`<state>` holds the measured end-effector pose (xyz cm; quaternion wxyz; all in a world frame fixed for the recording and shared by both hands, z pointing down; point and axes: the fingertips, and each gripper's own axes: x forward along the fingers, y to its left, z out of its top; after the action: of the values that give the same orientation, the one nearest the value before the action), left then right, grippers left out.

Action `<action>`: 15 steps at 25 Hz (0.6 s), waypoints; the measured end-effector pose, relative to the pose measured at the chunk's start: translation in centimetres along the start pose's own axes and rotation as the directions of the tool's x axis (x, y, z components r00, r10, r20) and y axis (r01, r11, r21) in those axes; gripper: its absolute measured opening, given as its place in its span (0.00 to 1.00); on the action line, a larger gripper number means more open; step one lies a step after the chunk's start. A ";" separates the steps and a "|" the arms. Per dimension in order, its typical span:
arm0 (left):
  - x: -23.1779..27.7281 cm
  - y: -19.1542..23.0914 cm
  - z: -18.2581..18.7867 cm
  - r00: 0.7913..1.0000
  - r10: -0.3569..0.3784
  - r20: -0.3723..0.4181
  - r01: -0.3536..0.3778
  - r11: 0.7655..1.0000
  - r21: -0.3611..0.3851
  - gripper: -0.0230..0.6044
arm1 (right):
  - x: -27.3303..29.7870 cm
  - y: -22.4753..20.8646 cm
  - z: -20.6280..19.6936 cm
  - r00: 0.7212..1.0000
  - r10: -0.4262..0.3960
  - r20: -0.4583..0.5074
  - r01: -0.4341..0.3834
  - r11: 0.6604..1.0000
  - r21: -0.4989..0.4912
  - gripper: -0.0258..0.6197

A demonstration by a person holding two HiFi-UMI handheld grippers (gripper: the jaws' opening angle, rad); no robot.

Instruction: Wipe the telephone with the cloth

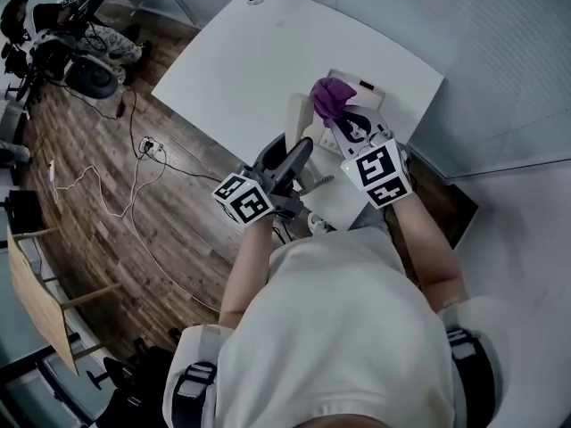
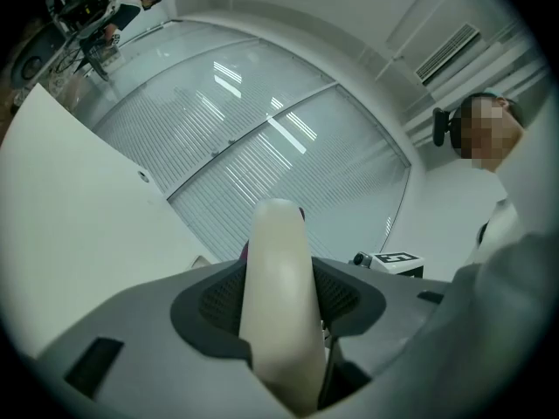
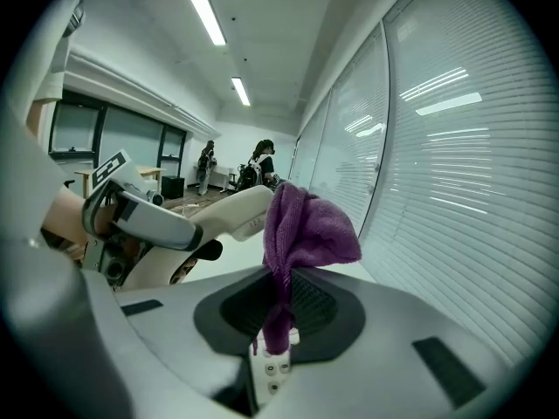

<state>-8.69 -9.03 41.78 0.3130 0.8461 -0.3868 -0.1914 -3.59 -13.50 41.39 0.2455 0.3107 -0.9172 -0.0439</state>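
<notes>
Handset [image 2: 278, 269] held clear for wiping.
Left claw [image 2: 279, 308] is clamped on it; cloth [image 3: 306, 225] is pinched in right claw [image 3: 284, 312], bunched ahead.

Above the white plastic telephone base [image 1: 368, 94], set on the white table [image 1: 250, 61], the purple terry cloth [image 1: 332, 96] is found; the cream plastic handset [image 1: 297, 119] is found just left of that base.
</notes>
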 end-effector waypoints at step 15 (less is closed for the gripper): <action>-0.8 0.0 0.8 0.997 -0.028 0.066 0.031 0.998 -0.050 0.40 | 0.2 4.2 0.8 0.996 0.083 0.023 -0.081 0.991 -0.105 0.11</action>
<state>-9.60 -8.74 41.29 0.3187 0.8367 -0.3794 -0.2332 -6.43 -10.31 41.81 0.2504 0.2589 -0.9289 -0.0859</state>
